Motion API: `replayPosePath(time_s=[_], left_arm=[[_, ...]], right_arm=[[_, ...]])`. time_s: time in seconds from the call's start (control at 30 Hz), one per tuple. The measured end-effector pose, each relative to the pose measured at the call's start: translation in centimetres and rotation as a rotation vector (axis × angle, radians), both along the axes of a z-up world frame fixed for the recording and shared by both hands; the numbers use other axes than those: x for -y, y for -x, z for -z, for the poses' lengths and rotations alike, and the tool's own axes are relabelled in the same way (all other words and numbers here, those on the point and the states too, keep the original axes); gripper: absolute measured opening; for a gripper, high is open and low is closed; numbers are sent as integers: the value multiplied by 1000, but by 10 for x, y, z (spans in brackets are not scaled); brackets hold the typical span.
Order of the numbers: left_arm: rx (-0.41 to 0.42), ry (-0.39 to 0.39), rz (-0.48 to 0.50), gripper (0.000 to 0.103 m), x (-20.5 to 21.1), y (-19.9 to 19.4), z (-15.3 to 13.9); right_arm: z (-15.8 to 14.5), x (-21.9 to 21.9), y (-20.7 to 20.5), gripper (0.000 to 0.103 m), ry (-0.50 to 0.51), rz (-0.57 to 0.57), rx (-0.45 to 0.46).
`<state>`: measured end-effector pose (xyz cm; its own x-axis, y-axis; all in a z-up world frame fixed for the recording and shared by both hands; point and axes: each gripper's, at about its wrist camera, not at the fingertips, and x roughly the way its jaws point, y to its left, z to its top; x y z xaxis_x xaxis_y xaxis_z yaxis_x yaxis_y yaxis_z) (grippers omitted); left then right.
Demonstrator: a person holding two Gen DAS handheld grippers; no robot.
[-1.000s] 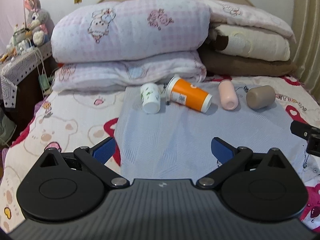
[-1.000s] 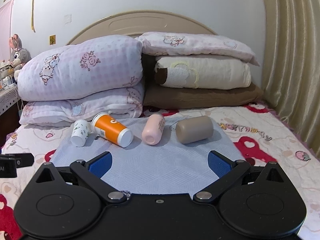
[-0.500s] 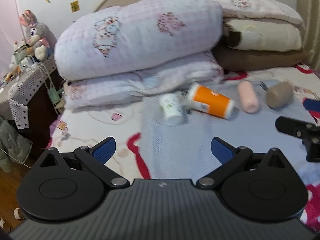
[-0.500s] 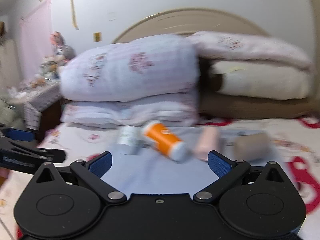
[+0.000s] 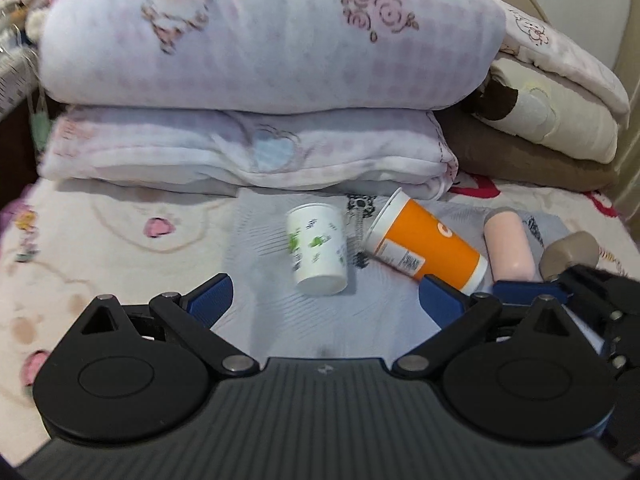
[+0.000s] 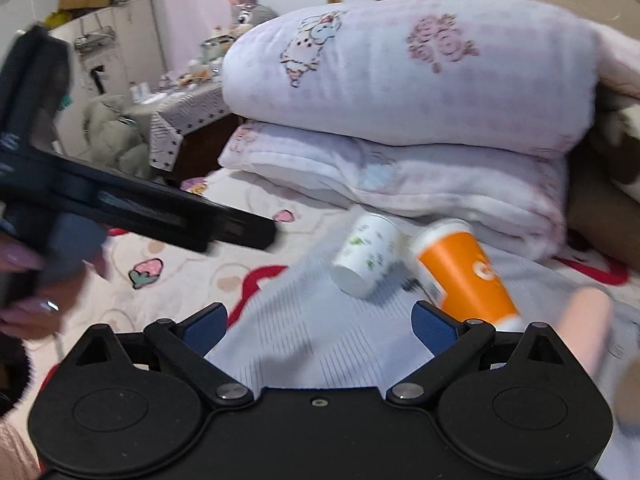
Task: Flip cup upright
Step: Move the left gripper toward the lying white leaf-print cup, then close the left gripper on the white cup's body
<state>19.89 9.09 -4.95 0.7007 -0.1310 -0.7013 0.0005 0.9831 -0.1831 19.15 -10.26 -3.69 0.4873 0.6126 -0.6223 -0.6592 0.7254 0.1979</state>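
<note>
Both the left gripper point(image 5: 324, 296) and right gripper point(image 6: 318, 322) are spread, empty. White paper cup point(image 5: 318, 254) lies sideways at frame centre: likely light, crushable; grip mid-wall gently.

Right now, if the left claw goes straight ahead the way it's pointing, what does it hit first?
Probably the white cup with green print. It lies on its side on the bed, base toward the open left claw, nearly centred between the fingers. The orange cup sits right of that line. Depth is hard to judge.
</note>
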Motion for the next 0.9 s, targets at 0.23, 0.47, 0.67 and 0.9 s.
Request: replayPosePath(time_s=[0.23, 0.47, 0.67, 0.9], left_arm=[[-42, 46, 46, 83, -11, -55, 40], [-88, 98, 44, 61, -30, -88, 65], [-133, 184, 52, 52, -38, -102, 82], [-157, 208, 28, 45, -35, -103, 90]], right_arm=[[46, -29, -58, 95, -73, -5, -123], [74, -50, -89, 86, -50, 87, -102], [92, -67, -109, 79, -46, 134, -131], [102, -70, -113, 64, -44, 161, -148]])
